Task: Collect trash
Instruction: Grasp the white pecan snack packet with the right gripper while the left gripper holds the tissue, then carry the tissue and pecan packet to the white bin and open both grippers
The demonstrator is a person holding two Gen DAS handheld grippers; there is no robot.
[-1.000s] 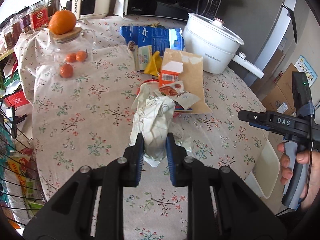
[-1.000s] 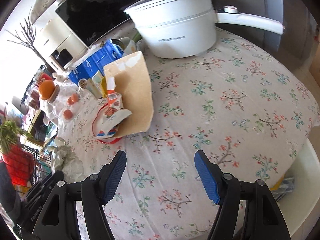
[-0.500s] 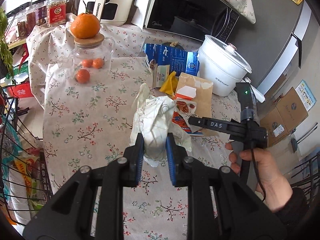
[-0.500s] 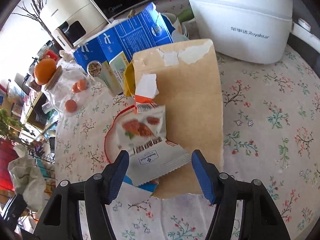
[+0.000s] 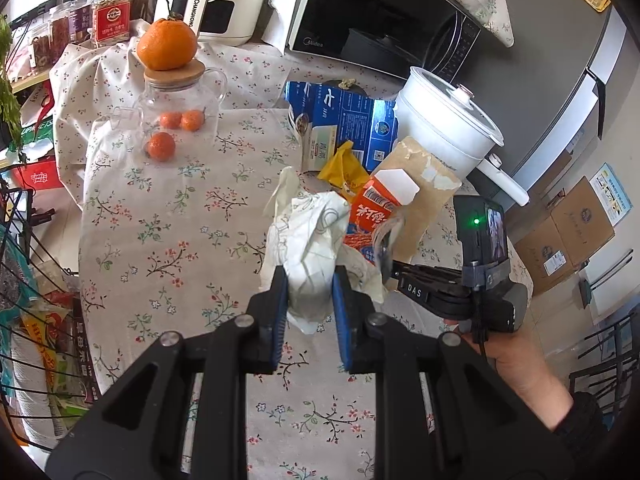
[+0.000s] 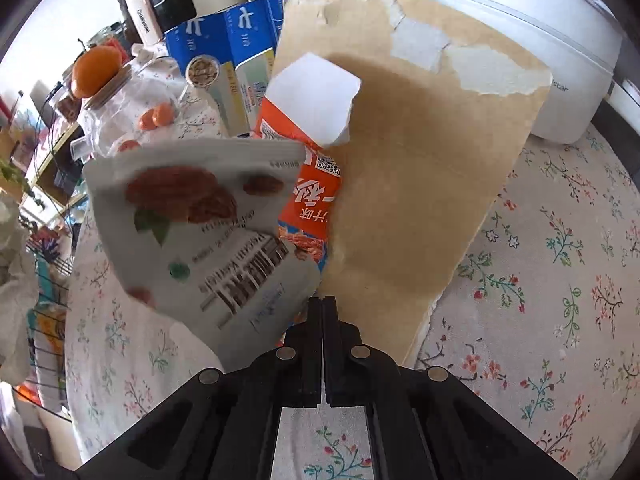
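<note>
— Can you read where your right gripper [image 6: 322, 306] pinches the grey nut pouch [image 6: 200, 236]?

— No. Its closed fingers cover the pouch's corner, and the pouch itself is motion-blurred, print smeared.

— And underneath?

— The pouch hides most of the orange packet [image 6: 308, 184]; the brown cardboard [image 6: 420, 152] blocks the blue carton [image 6: 240, 40].

— Your left side?

— The crumpled white wrapper [image 5: 310, 240] screens the pile's near edge, and your right hand [image 5: 516, 364] runs out of frame.

A tabletop [image 5: 168, 240] covered in a flowered cloth carries everything. Toward its back stand a glass jar [image 5: 176, 120] with a wooden lid, a white cooking pot [image 5: 448, 132], a microwave [image 5: 380, 20] and a white appliance [image 5: 216, 12]. Nearer the middle lie a flattened blue carton [image 5: 344, 120], a brown cardboard sheet [image 6: 420, 160], a yellow wrapper [image 5: 344, 168] and an orange packet [image 6: 308, 184].
</note>
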